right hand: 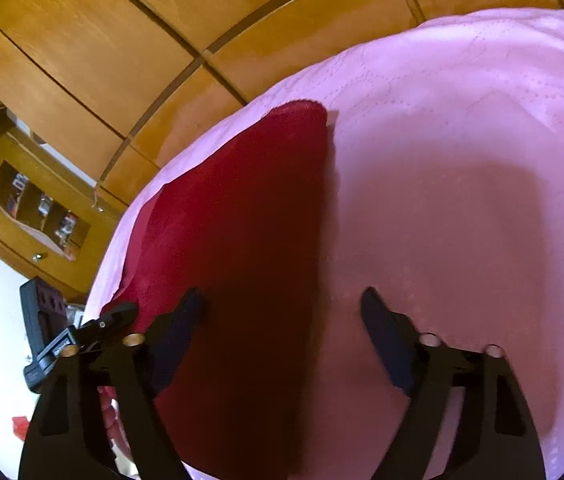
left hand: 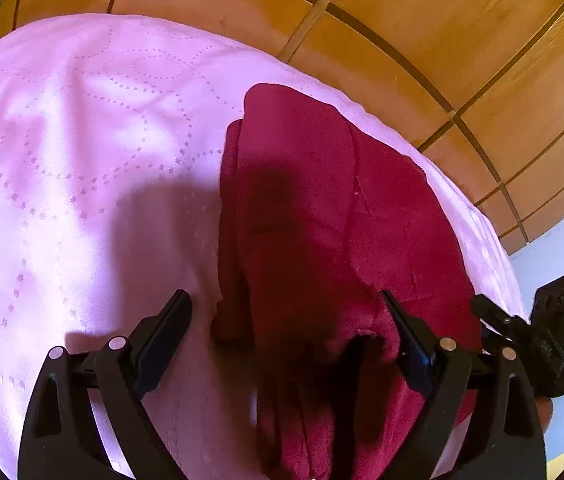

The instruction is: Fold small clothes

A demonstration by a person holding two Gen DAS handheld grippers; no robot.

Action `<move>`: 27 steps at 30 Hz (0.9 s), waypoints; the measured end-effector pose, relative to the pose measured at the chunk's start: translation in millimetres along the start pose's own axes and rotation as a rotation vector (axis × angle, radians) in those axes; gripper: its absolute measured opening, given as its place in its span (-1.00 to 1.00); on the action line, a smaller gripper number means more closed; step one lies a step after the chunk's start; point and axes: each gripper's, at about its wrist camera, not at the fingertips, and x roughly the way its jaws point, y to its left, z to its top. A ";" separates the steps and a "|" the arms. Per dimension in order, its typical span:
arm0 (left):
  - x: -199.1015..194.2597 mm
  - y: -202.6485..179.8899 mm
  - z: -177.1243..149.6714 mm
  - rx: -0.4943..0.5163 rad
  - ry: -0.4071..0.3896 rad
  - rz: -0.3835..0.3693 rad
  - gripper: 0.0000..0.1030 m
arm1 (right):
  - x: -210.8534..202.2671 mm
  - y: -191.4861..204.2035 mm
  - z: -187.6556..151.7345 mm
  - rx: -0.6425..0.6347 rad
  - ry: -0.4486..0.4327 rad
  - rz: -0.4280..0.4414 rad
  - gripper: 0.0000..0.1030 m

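A dark red garment (left hand: 314,208) lies folded into a long strip on a pink quilted bedspread (left hand: 62,152). My left gripper (left hand: 284,296) is open just above its near end. The cloth runs between the two fingers, and the right finger sits at a raised fold without pinching it. In the right wrist view the same garment (right hand: 242,216) stretches away from me. My right gripper (right hand: 282,294) is open over its near right edge, with the left finger above the cloth and the right finger above the bedspread (right hand: 462,140). Each gripper shows at the edge of the other's view.
Wooden wardrobe panels (left hand: 402,20) rise behind the bed. A wooden unit with a glass-fronted compartment (right hand: 38,208) stands at the left of the right wrist view. The bed's edge (left hand: 494,248) runs close along the garment's far side. Pink bedspread stretches wide on the other side.
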 end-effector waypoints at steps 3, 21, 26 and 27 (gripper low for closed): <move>6.5 -2.1 4.0 0.008 0.025 -0.024 0.49 | 7.9 -4.2 3.1 0.042 0.011 0.046 0.33; 6.5 -33.2 8.2 0.127 -0.026 -0.035 -0.14 | 22.4 8.8 13.5 0.017 -0.017 0.088 -0.02; -8.9 -53.0 -0.3 0.162 -0.079 -0.096 -0.20 | 3.3 31.2 12.5 -0.100 -0.077 0.067 -0.04; -9.7 -56.9 -0.8 0.171 -0.081 -0.100 -0.21 | -1.6 35.1 12.3 -0.120 -0.092 0.064 -0.04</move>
